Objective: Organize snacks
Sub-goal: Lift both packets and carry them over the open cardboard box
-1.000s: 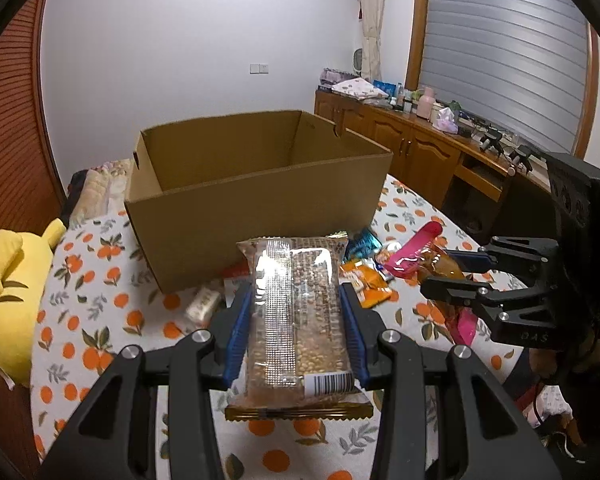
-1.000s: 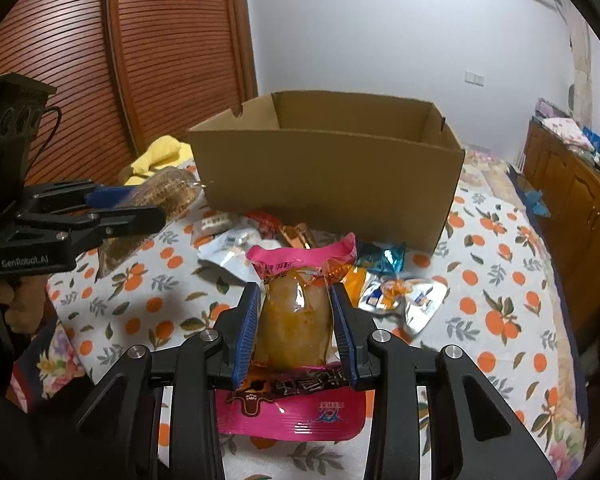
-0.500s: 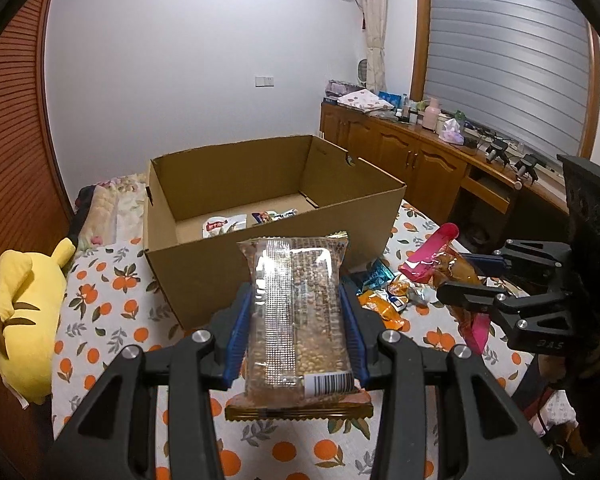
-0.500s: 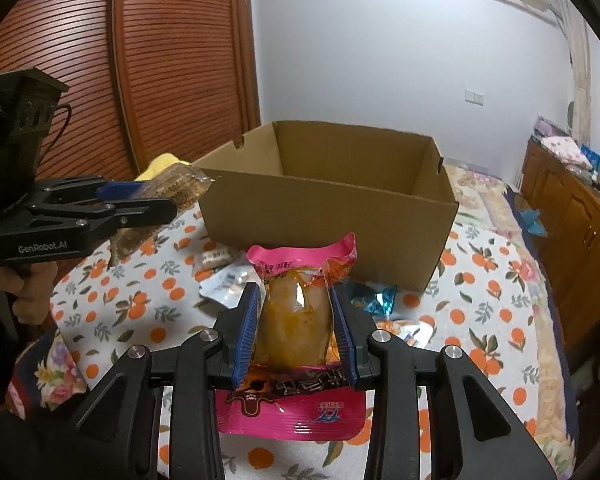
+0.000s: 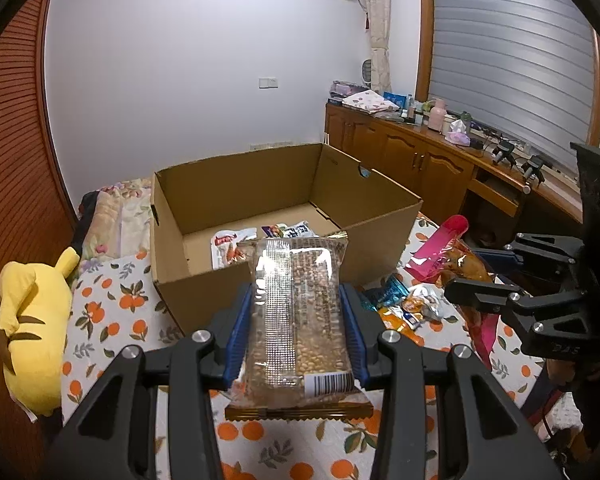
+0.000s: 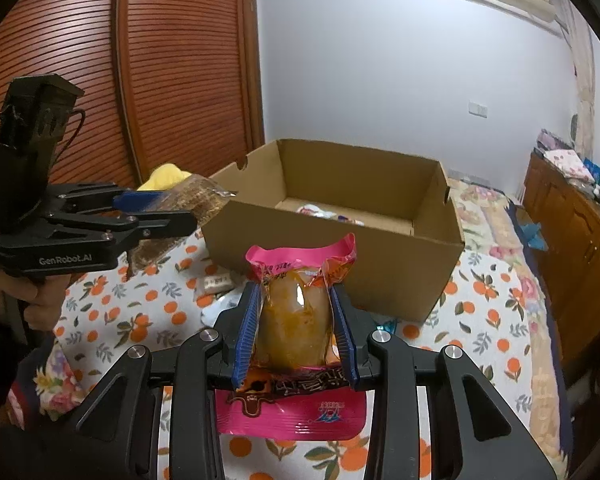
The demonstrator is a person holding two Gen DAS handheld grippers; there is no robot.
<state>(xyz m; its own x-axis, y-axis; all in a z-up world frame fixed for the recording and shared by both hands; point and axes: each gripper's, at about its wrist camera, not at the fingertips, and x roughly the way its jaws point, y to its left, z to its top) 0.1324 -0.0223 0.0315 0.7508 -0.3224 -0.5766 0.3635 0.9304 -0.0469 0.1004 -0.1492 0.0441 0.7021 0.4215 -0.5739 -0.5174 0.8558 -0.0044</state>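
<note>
On the far left of the left wrist view, a yellow plush toy [image 5: 32,332] lies at the edge of the orange-print tablecloth [image 5: 108,320]. Beside it stands the open cardboard box [image 5: 204,296], and a few snack packets [image 5: 230,246] lie on its floor near the front wall. In front of the box, the left gripper [image 5: 296,320] is clamped on a clear peanut bar pack [image 5: 298,320], its blue pads pressing both long sides; the pack is held in the air, short of the box's near wall. To the right of the box, loose snacks [image 5: 404,308] lie on the cloth, and further right the right gripper [image 5: 470,276] appears from the side, holding a pink pouch [image 5: 440,256] above the table. A wooden cabinet [image 5: 420,164] runs along the right wall.

In the right wrist view, the left gripper [image 6: 168,216] enters from the left with the peanut bar pack [image 6: 196,200] near the box's left corner. In the centre, the right gripper [image 6: 296,328] is closed on the pink pouch [image 6: 296,320], which holds an orange-brown piece of food, and the pouch hangs in front of the cardboard box [image 6: 380,276]. A small white packet [image 6: 218,282] lies on the cloth by the box's front wall.
</note>
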